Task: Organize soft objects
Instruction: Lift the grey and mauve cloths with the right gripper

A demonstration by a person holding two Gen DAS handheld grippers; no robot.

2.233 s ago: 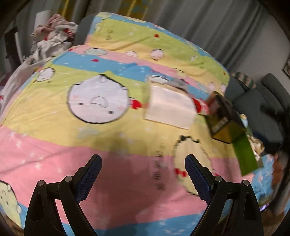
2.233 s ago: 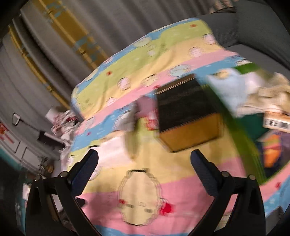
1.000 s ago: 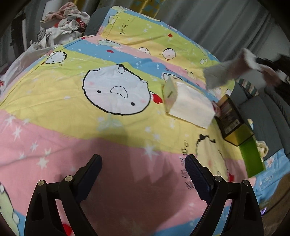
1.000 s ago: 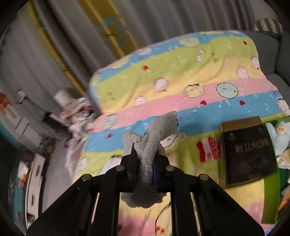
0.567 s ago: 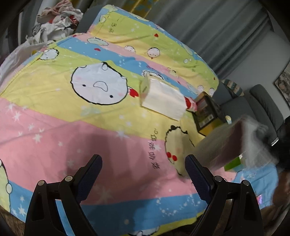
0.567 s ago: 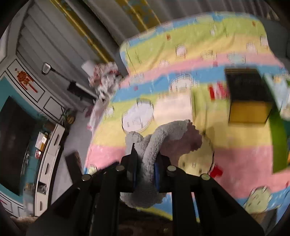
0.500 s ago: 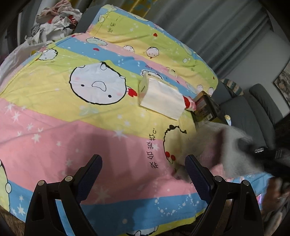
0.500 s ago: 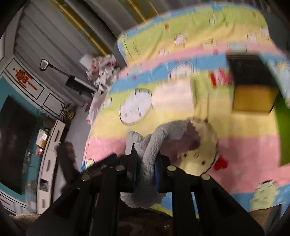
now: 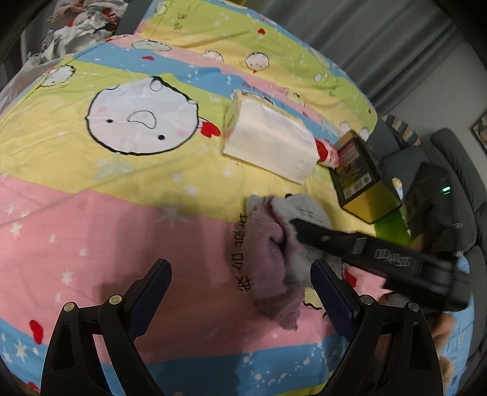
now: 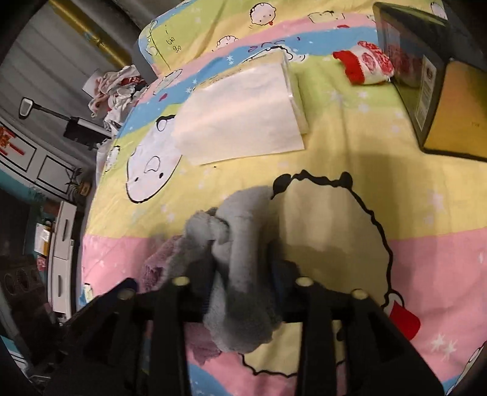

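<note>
Right gripper (image 10: 240,274) opening around grey-purple plush cloth (image 10: 237,259): light, floppy; pinch bunched middle. Left gripper (image 9: 240,292) spread wide, holding nothing.

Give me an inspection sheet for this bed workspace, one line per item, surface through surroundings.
Surface: striped cartoon bedspread, lightly wrinkled.
Job's things: grey and mauve fuzzy cloth lying on the bedspread between the right gripper's fingers; red and white sock beside the black and gold box.
Clutter: cream tissue pack mid-bed; green item past the box.
Grippers: left gripper open, empty, above the pink stripe; right gripper jaws opening, cloth between them.
Cables: nothing seen.
Surroundings: heap of clothes at the far corner, grey curtains, grey sofa, white cabinet.
</note>
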